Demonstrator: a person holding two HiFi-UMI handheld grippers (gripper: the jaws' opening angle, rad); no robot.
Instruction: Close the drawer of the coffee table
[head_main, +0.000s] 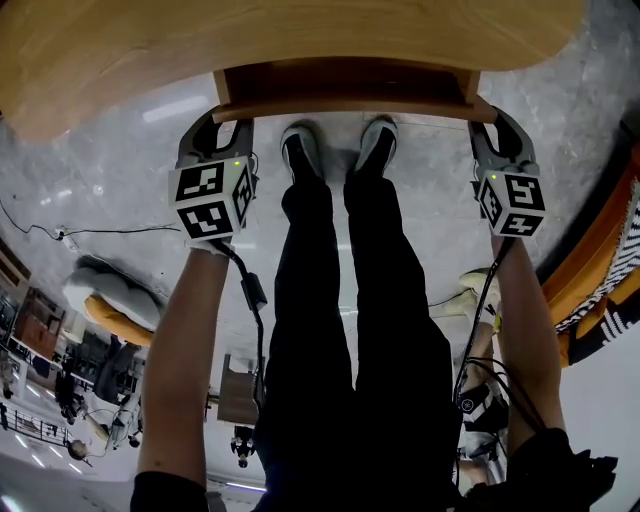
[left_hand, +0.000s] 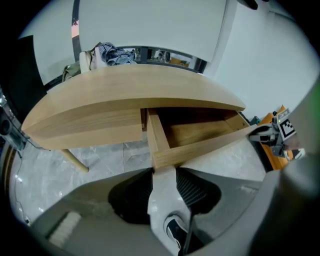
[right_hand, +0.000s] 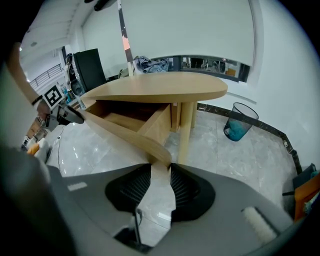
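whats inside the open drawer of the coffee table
The drawer shows only a bare wooden floor in its pulled-out part. Its rear lies in shadow under the tabletop, so anything back there cannot be seen.

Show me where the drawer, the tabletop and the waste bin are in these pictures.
drawer (left_hand: 215, 142): left gripper view, on its front panel.
tabletop (right_hand: 160, 86): right gripper view, middle of its top face.
waste bin (right_hand: 240, 125): right gripper view, on its side wall.

No legible text, no readable labels
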